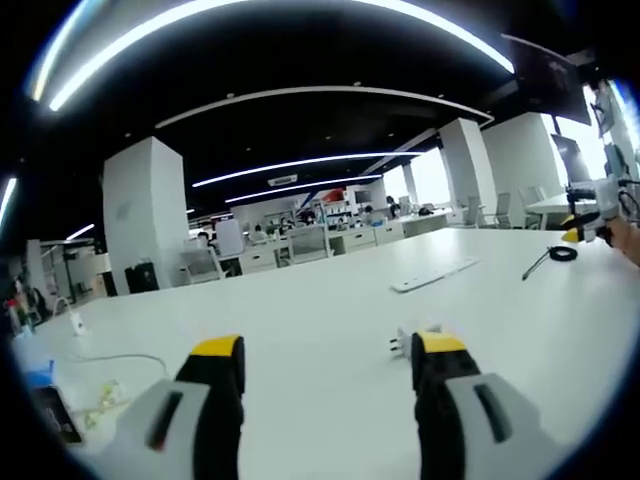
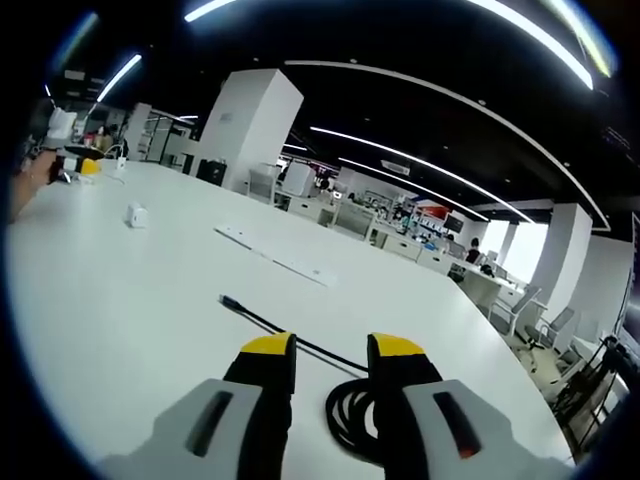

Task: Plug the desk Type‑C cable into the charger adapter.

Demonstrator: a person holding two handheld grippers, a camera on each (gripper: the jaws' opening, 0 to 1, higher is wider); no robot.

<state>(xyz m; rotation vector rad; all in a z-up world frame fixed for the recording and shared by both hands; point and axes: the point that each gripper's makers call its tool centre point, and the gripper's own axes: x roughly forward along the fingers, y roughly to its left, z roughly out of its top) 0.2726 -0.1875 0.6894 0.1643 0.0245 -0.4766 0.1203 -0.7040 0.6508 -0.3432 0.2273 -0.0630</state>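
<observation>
Here the left gripper point(image 1: 330, 352) hangs low over a large white table point(image 1: 320, 300), its 2 yellow-tipped jaws spread apart with nothing between them. The white charger adapter point(image 1: 402, 342) lies on the table just beside the right-hand jaw tip, not held. In the right gripper view it is the small white block point(image 2: 137, 215) well across the table.

The right gripper point(image 2: 332, 350) also stands open and empty. The black cable point(image 2: 300, 345) lies on the table, its plug end point(image 2: 228, 301) pointing away, its coil point(image 2: 352, 412) between and under the jaws. A flat white strip point(image 2: 275, 256) lies farther off.
</observation>
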